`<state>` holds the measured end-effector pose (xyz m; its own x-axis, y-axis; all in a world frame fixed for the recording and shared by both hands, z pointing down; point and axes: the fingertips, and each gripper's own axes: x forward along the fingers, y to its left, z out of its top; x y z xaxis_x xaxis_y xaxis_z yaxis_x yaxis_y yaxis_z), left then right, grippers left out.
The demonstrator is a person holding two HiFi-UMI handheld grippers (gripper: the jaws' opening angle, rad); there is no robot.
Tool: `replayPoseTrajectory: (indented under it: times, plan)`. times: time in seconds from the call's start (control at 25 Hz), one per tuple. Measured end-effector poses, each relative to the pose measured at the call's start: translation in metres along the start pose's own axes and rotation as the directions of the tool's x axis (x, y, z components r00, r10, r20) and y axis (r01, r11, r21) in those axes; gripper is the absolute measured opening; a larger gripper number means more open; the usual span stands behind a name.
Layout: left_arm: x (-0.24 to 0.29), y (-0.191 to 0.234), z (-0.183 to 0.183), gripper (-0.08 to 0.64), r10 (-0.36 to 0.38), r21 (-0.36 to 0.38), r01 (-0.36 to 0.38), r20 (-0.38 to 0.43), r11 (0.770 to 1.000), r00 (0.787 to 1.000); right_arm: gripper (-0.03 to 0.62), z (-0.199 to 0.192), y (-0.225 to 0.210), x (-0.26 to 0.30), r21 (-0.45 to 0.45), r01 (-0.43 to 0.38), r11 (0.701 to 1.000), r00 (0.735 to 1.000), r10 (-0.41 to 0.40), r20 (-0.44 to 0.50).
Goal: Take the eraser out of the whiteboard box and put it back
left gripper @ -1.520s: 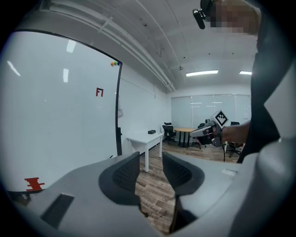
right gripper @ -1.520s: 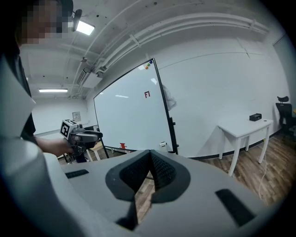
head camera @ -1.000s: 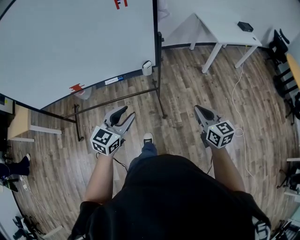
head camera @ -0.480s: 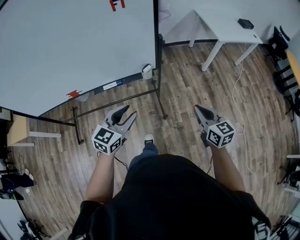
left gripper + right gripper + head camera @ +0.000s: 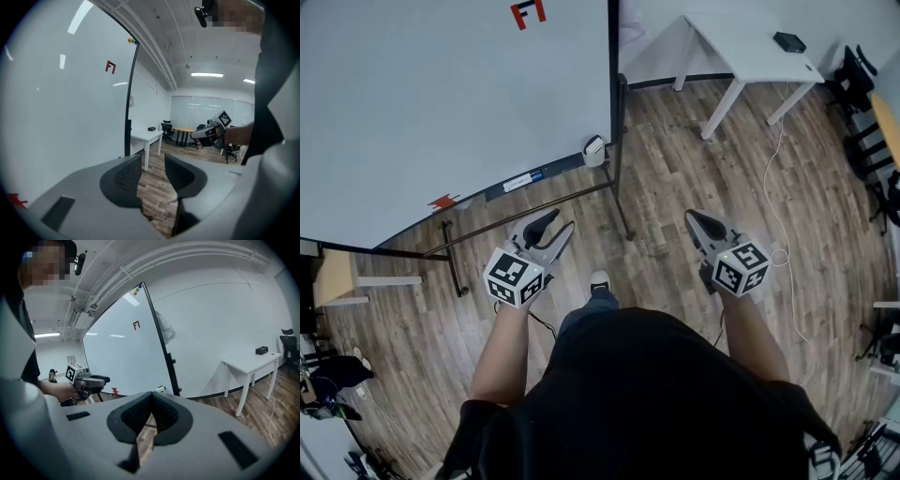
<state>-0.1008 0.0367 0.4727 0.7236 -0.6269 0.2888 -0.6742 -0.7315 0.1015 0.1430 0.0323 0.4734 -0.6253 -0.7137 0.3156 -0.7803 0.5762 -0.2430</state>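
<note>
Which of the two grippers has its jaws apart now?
The left gripper: wooden floor shows through the gap between its jaws. The right gripper has its jaws together at the tips, holding nothing.
</note>
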Motion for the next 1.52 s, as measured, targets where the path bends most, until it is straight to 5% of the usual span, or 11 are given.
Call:
replayPoseTrajectory:
  times: [1.52]
  plan:
    - [0.007, 0.122, 0.018, 0.163, -0.093, 0.012, 0.093, 0.011, 0.996, 0.996, -0.005, 0.048, 0.028, 0.100, -0.044, 0.063, 0.997, 0.998, -0.064, -0.018]
